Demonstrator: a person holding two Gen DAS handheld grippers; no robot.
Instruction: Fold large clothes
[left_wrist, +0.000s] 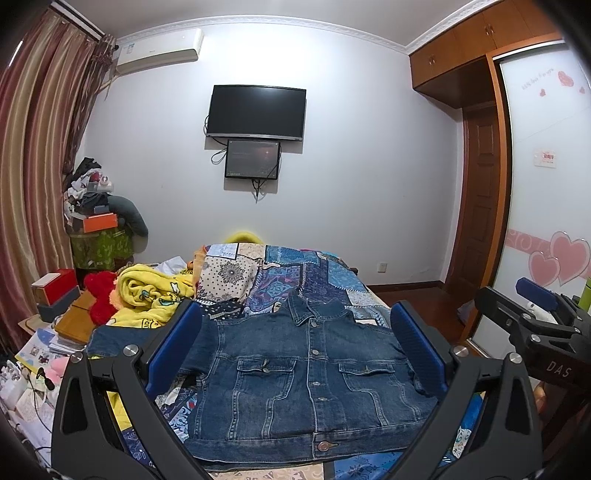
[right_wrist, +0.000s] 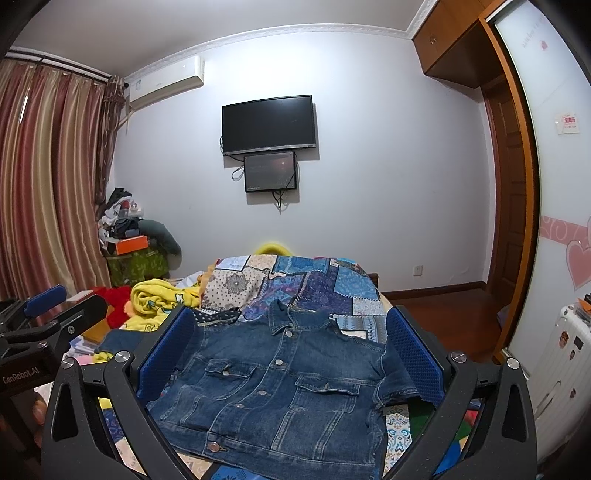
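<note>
Rough denim jacket (left_wrist: 306, 376) on soft patchwork cloth quilt (left_wrist: 295, 277); glossy wood wardrobe (left_wrist: 454, 55).

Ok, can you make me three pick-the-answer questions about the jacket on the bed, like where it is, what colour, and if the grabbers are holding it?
1. Where does the denim jacket lie?
A. on the floor
B. on the patchwork quilt
C. in the wardrobe

2. What colour is the blanket left of the jacket?
A. yellow
B. green
C. white

3. What are the left gripper and right gripper doing?
A. both pinching cloth
B. one holding a sleeve
C. both open, holding nothing

Answers: B, the quilt shows all around it; A, it is bright yellow; C, each pair of fingers stands wide apart above the jacket.
</note>
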